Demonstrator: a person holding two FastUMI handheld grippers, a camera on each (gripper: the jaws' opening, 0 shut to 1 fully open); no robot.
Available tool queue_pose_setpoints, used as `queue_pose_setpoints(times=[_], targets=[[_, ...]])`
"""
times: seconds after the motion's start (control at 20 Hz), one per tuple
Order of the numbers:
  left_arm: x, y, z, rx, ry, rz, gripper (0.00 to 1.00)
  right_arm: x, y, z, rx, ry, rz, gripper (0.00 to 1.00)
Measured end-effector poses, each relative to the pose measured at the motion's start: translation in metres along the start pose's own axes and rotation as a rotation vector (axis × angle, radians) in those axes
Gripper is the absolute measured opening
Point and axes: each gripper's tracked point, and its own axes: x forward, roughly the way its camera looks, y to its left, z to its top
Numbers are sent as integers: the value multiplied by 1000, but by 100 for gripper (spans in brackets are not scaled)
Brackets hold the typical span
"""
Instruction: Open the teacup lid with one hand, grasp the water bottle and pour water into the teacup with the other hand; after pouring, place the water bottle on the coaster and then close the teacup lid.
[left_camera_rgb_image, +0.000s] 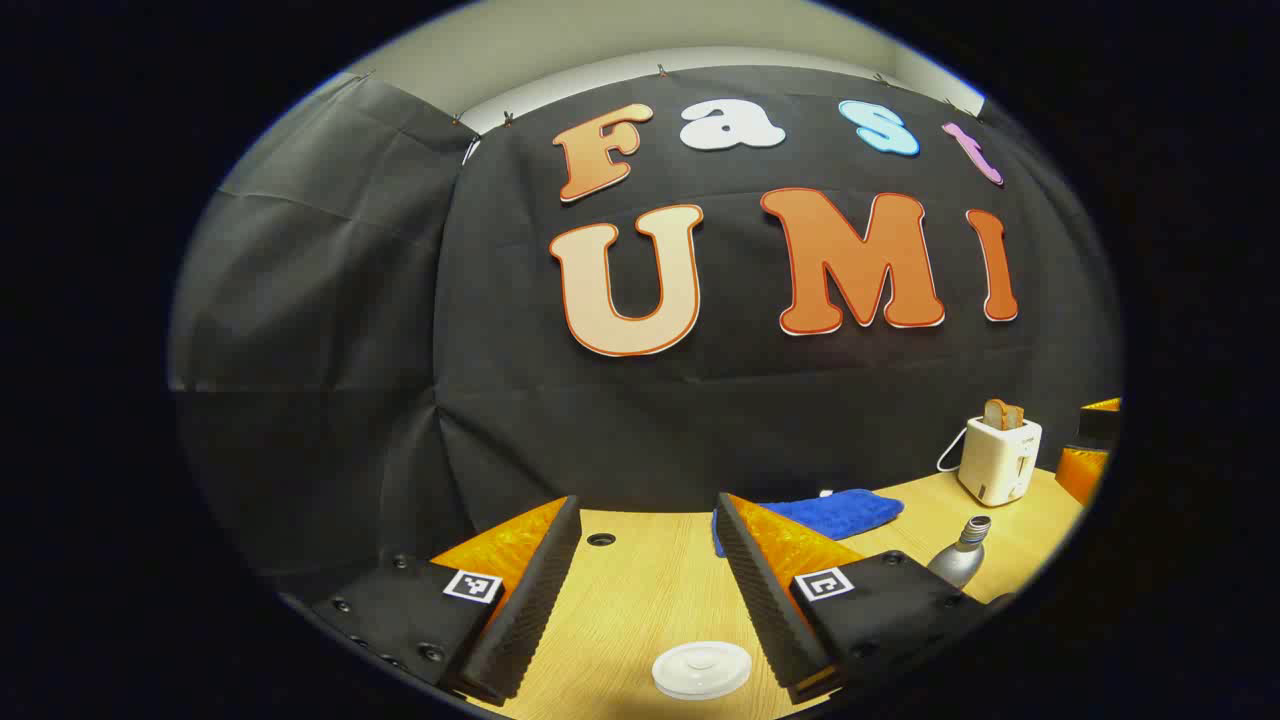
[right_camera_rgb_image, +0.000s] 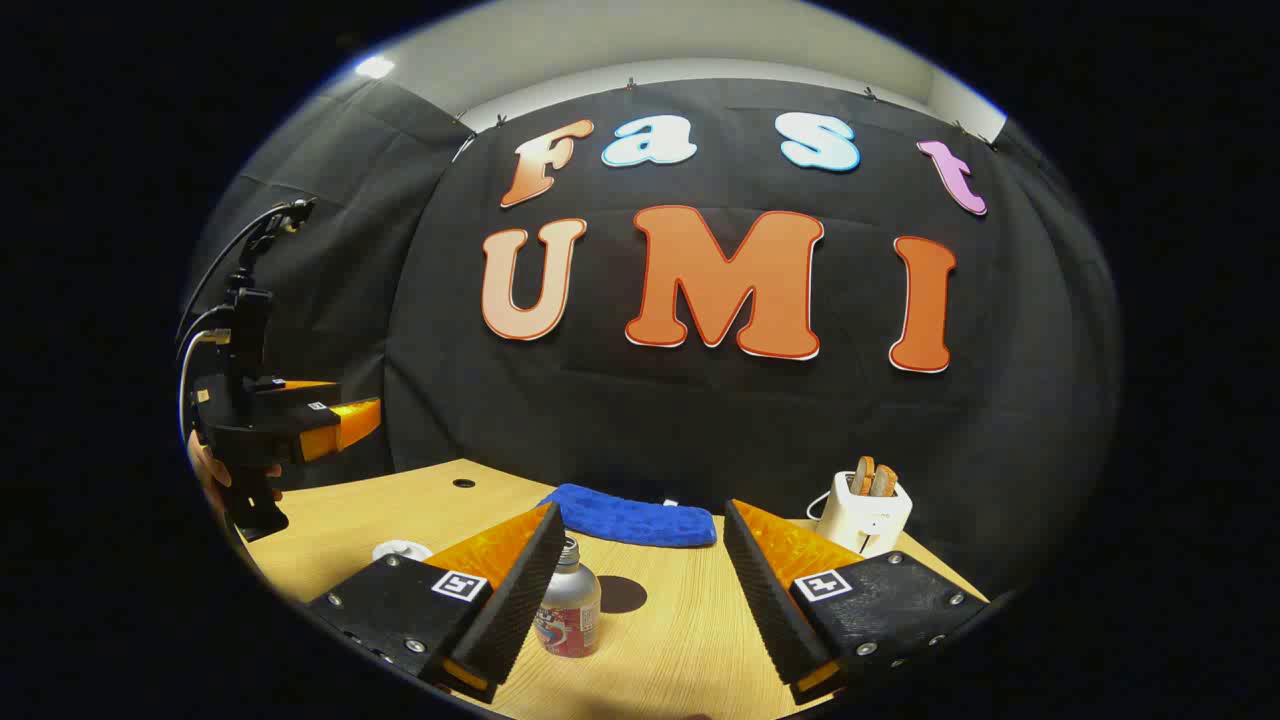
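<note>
Left gripper view: my left tool (left_camera_rgb_image: 648, 580) hangs above the wooden surface (left_camera_rgb_image: 640, 610) with its fingers spread wide and nothing between them. The white lid (left_camera_rgb_image: 701, 669) lies on the surface below the gap. The bottle (left_camera_rgb_image: 960, 555) stands off to the right, a blue cloth (left_camera_rgb_image: 830, 512) lies near the wall, and a toaster (left_camera_rgb_image: 998, 458) stands at the far right. Right gripper view: my right tool (right_camera_rgb_image: 645, 590) is likewise spread and empty. The bottle (right_camera_rgb_image: 568, 612) stands upright just beside the left finger (right_camera_rgb_image: 510, 600), near a dark round coaster (right_camera_rgb_image: 622, 594). The lid (right_camera_rgb_image: 401, 550) sits farther left, under my raised left tool (right_camera_rgb_image: 345, 420).
</note>
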Motion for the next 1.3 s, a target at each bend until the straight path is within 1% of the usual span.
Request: queue_pose_setpoints(times=[0.05, 0.3, 0.85, 1.2, 1.3], targets=[[0, 0, -1, 3, 4, -3, 91, 0, 1, -1, -4, 3, 2, 96], [-2, 6, -4, 15, 12, 6, 91, -2, 3, -4, -11, 8, 8, 96], [-8, 6, -5, 29, 20, -21, 91, -4, 0, -5, -2, 13, 9, 96], [-4, -2, -26, 9, 81, -67, 91, -2, 5, -17, -21, 38, 28, 96], [-4, -6, -35, 17, 103, -82, 91, -3, 7, -20, -19, 43, 38, 96]])
